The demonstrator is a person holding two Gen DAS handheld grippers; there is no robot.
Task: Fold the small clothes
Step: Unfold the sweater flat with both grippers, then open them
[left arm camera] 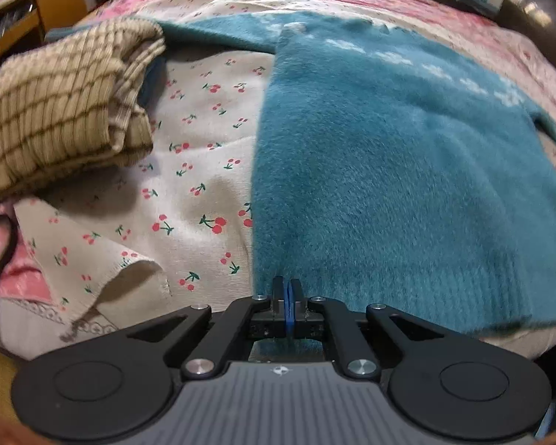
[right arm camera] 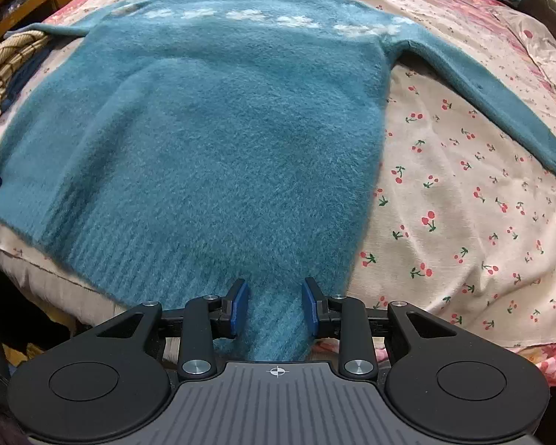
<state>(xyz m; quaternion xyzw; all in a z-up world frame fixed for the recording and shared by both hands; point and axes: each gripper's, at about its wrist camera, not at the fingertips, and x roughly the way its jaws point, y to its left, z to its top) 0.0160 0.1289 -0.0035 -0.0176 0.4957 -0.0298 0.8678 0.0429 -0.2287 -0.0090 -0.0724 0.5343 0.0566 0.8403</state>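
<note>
Teal sweater (right arm camera: 211,118) lies flat on bed w/ cherry-print sheet (right arm camera: 463,204), hem nearest; left gripper (left arm camera: 288,296) jaws clenched at hem corner, right gripper (right arm camera: 274,300) jaws released astride hem, so clamp right first, then lift both evenly.

The left tool (left arm camera: 287,289), low in the centre of its frame, is matte black, with two angled link arms on each side pinned by round silver bolts and small silver screws. Its fingers carry thin blue pads (left arm camera: 288,307). Behind lies a grey ribbed plate with a small white crosshair mark, flanked by two round black discs. The right tool (right arm camera: 275,302) has the same build: black links, silver bolts, grey ribbed plate, crosshair mark, and blue pads (right arm camera: 241,306) on black fingers.
</note>
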